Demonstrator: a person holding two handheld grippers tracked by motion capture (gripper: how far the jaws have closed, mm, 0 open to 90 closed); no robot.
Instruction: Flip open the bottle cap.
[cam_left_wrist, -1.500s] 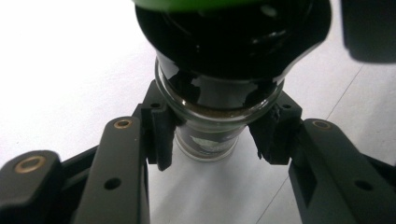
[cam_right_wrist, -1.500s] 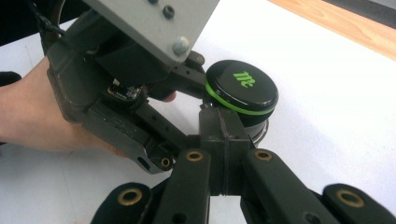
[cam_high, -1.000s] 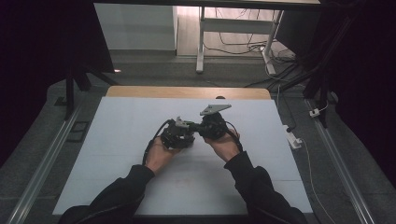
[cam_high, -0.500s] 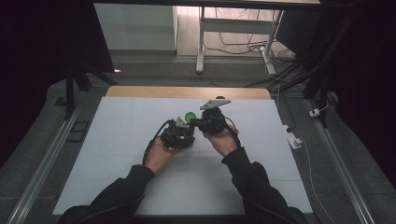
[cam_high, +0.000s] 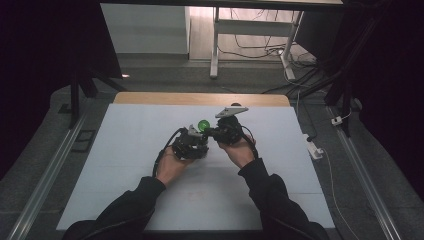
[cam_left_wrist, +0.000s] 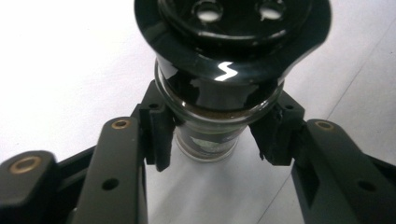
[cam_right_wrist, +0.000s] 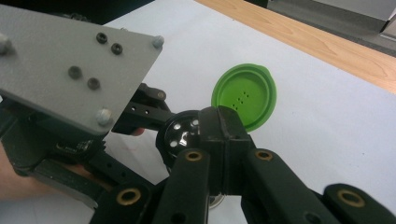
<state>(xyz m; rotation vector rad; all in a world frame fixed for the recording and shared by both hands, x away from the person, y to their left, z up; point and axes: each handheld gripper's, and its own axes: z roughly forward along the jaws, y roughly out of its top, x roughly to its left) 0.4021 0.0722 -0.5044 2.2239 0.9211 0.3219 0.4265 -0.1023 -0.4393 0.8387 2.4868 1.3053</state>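
A small glass jar (cam_left_wrist: 219, 93) with a black perforated shaker top (cam_right_wrist: 180, 133) sits between the pads of my left gripper (cam_left_wrist: 217, 140), which press on its neck from both sides. These jaws have just been opening slightly, with the jar still between them. The jar's green flip lid (cam_right_wrist: 245, 93) stands swung open, also seen as a green spot (cam_high: 203, 124) in the high view. My right gripper (cam_right_wrist: 222, 126) has its jaws shut together, tips at the lid's lower edge; whether they pinch it is hidden. Both grippers (cam_high: 197, 142) (cam_high: 212, 132) meet mid-table.
A white sheet (cam_high: 125, 150) covers the table, with a bare wooden strip (cam_high: 200, 98) along the far edge. Metal rails (cam_high: 55, 165) run along both sides. A white power strip (cam_high: 315, 150) and cables lie off the right edge.
The green lid has swung open; it was not showing one second ago. The right gripper shifted slightly over the jar top. The left hand kept still.
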